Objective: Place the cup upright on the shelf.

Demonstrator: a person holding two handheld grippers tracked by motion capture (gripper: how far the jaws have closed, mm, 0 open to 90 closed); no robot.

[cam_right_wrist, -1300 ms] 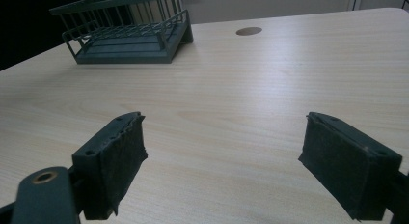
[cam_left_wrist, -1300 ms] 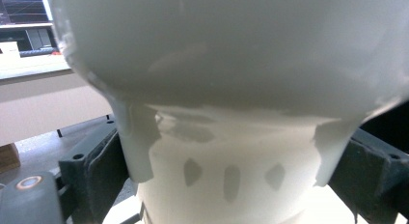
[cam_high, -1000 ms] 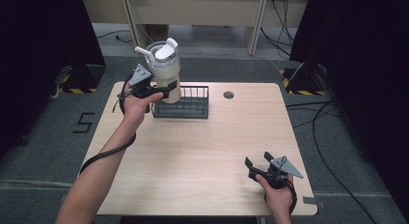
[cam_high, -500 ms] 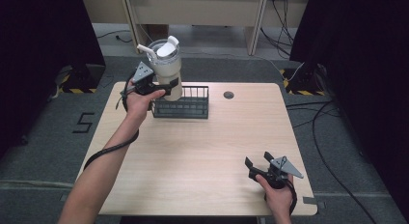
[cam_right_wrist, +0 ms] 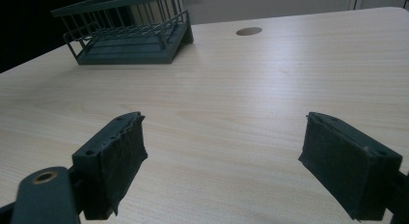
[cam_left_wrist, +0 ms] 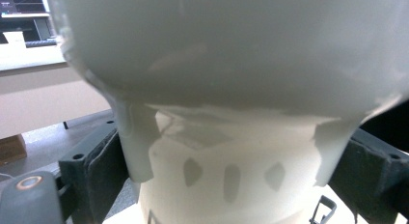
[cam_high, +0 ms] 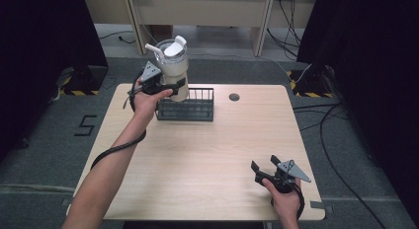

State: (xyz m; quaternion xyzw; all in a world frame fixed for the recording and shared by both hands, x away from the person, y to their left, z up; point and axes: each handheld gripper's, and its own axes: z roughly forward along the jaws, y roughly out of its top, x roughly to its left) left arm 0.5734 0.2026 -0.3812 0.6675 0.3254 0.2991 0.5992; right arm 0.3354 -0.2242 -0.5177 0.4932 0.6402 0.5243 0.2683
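White plastic forms the lidded tumbler (cam_high: 173, 68), which the left hand-held gripper (cam_high: 165, 86) clamps by its narrow lower part, one jaw on each side, holding it upright in the air above the left end of the dark wire rack (cam_high: 186, 108) at the far side of the pale wooden worktop (cam_high: 197, 160). A spout-like tube and a rounded tab rise from the tumbler's lid. The right hand-held gripper (cam_high: 264, 166) rests in the person's hand near the worktop's near right corner, well apart from the rack, its jaws spread wide with nothing between them.
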